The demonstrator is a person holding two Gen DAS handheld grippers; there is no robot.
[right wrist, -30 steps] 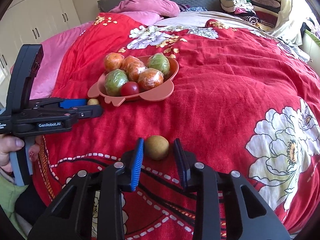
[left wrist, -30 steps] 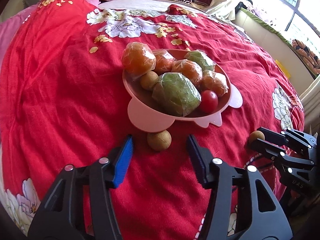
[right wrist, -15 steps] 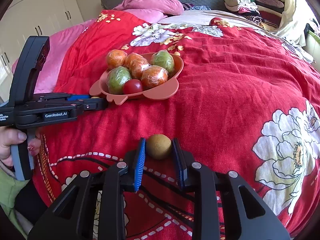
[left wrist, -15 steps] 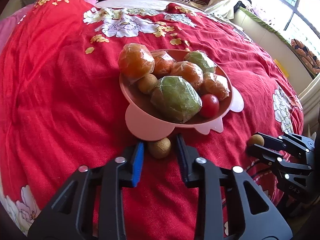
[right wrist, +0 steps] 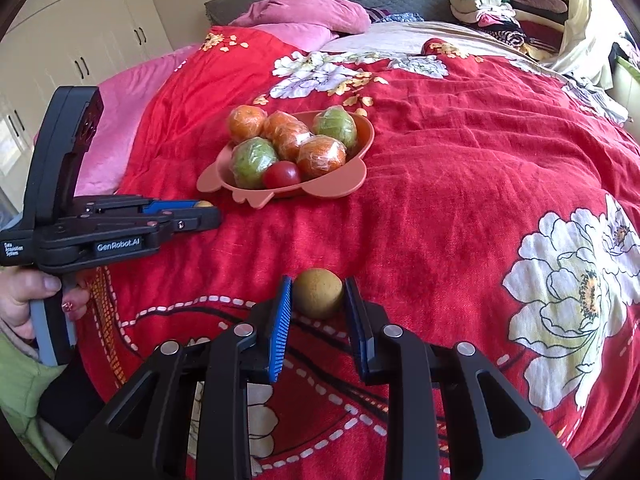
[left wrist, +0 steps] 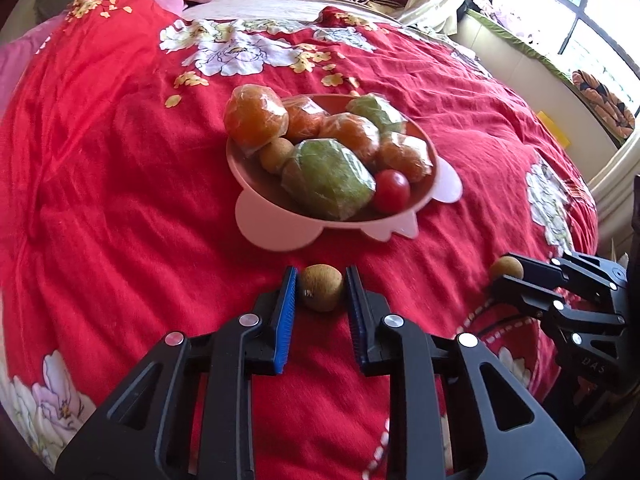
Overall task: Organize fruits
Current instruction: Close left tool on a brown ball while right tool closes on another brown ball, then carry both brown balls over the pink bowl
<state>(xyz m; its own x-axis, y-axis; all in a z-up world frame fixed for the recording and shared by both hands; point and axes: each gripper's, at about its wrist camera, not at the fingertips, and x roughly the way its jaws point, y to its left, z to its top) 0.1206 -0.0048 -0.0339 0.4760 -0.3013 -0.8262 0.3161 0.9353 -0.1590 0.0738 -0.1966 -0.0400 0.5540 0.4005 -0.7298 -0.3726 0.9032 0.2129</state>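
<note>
Fruits mostly sit piled in the pink bowl (left wrist: 276, 236) on the red bedspread (left wrist: 100, 200): wrapped orange ones, two wrapped green ones, a small red one (left wrist: 392, 197) and a brown ball (left wrist: 275, 155). Two more brown balls lie loose on the bedspread, and each is now between my jaws.

What changed: a second ago my left gripper (left wrist: 320, 292) stood wide with its brown fruit (left wrist: 321, 287) lying free between the fingers; now both blue pads press its sides. My right gripper (right wrist: 318, 300) was already nearly clenched on its own brown fruit (right wrist: 319, 293) and has kept that grip. So both strays are grasped (neither looks lifted off the cloth yet), and I judge the next step to be carrying them to the bowl, which sits just beyond my left jaws and well apart from my right ones.

My left camera shows the brown ball tucked in the bowl, which the wrapped fruit hides from my right camera. My right camera shows the hand (right wrist: 24, 300) on the left gripper's handle.
</note>
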